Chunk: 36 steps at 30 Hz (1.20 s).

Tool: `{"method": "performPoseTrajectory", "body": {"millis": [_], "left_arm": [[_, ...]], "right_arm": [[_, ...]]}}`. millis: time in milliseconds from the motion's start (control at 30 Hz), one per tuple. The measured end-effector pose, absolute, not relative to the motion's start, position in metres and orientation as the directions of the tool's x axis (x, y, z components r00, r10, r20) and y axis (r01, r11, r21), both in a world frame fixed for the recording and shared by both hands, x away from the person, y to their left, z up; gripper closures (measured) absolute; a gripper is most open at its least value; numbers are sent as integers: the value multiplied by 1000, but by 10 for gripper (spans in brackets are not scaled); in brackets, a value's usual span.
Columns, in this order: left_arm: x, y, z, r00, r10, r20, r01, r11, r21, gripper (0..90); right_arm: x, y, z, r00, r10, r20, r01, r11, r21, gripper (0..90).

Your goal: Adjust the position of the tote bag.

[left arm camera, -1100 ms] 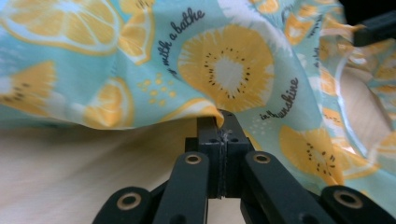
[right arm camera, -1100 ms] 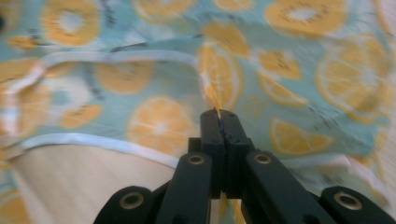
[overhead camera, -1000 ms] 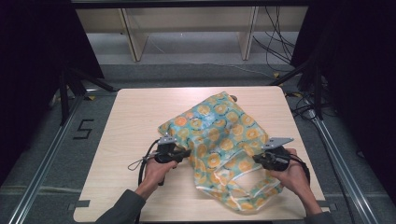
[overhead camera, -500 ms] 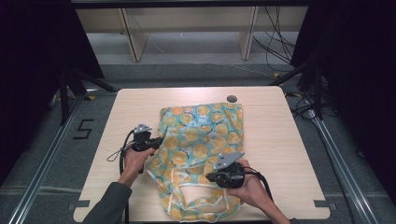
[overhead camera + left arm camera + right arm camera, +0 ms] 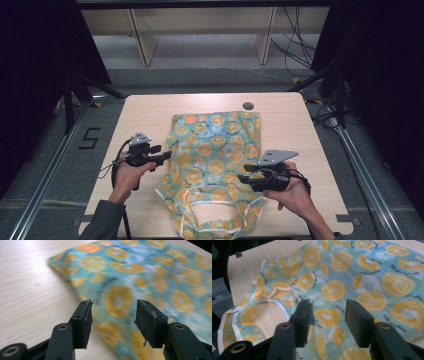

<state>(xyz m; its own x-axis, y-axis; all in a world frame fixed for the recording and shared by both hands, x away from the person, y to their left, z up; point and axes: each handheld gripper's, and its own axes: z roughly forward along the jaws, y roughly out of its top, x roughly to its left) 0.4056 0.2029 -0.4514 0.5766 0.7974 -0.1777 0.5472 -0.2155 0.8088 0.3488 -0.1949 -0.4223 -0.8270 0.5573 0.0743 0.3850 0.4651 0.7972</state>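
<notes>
One blue-green cloth bag (image 5: 215, 165) with orange fruit slices lies flat in the middle of the tabletop (image 5: 145, 115). The left claw (image 5: 162, 156) at its left edge and the right claw (image 5: 248, 176) at its lower right both gape wide, holding nothing.

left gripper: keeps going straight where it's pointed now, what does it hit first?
Most likely the fruit-print bag: the left gripper, jaws open, points right at its near edge. The gap to the fabric is unclear; that view is blurred.
</notes>
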Motion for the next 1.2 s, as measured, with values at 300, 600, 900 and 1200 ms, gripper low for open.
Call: {"method": "performPoseTrajectory", "body": {"millis": [300, 600, 900, 1200], "left_arm": [[372, 171, -448, 706, 697, -127, 503, -367, 783, 377], [356, 146, -453, 774, 629, -76, 446, -457, 769, 364], [356, 140, -461, 789, 610, -68, 444, -491, 749, 354], [353, 135, -459, 813, 579, -55, 418, -516, 748, 332]], "right_arm": [[343, -175, -436, -837, 547, 13, 377, 559, 739, 443], [348, -146, -456, -850, 526, -41, 346, 615, 709, 400], [362, -137, -477, -870, 479, -115, 313, 718, 622, 827], [376, -157, -447, -838, 540, -75, 321, 600, 732, 900]]}}
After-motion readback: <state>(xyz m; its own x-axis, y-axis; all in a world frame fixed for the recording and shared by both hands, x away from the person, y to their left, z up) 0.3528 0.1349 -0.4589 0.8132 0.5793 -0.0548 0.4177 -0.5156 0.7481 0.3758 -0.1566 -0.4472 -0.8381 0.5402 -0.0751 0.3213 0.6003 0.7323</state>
